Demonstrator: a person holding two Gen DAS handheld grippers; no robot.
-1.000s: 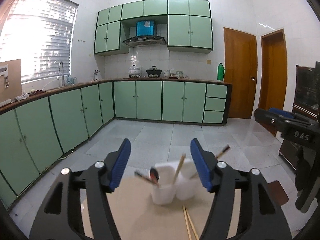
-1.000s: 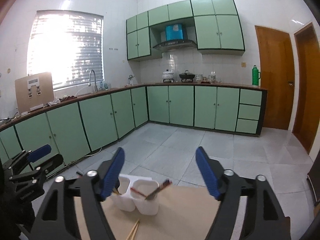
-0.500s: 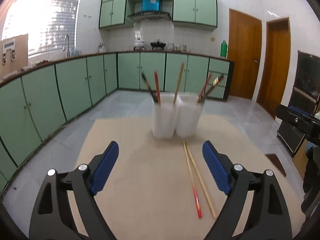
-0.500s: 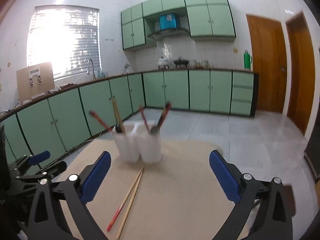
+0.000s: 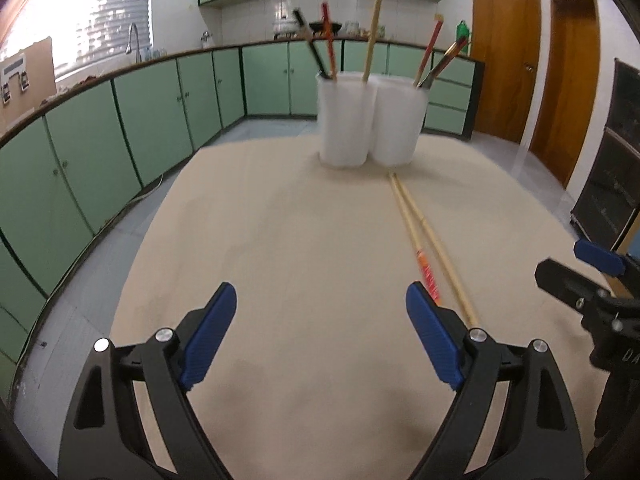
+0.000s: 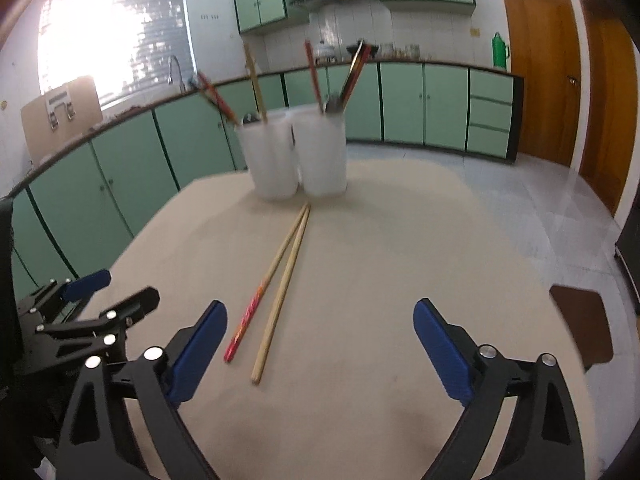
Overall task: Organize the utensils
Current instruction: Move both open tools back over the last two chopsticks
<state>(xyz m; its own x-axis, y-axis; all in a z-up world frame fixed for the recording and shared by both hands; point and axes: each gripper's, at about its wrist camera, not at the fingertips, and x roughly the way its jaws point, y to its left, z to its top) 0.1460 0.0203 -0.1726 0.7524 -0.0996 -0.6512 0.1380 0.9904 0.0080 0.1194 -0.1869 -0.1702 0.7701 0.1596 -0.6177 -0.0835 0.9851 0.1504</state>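
two loose chopsticks lie side by side on the beige counter (image 5: pixel 280 240), their far tips nearly touching just in front of two white cups. the red-ended chopstick (image 6: pixel 256 308) lies left of the plain wooden chopstick (image 6: pixel 282 292). the left white cup (image 5: pixel 344 120) and right white cup (image 5: pixel 398 122) stand touching at the far end of the counter, each holding upright chopsticks and dark utensils.

the left gripper (image 5: pixel 320 336) hovers low over the counter with its blue fingers (image 5: pixel 208 340) spread wide and holding nothing; the near ends of both chopsticks run beside and behind its right finger. the right gripper (image 6: pixel 320 356) is likewise wide apart and empty, with the chopsticks' near ends just beside its left finger (image 6: pixel 196 354), toward the gap between the fingers.
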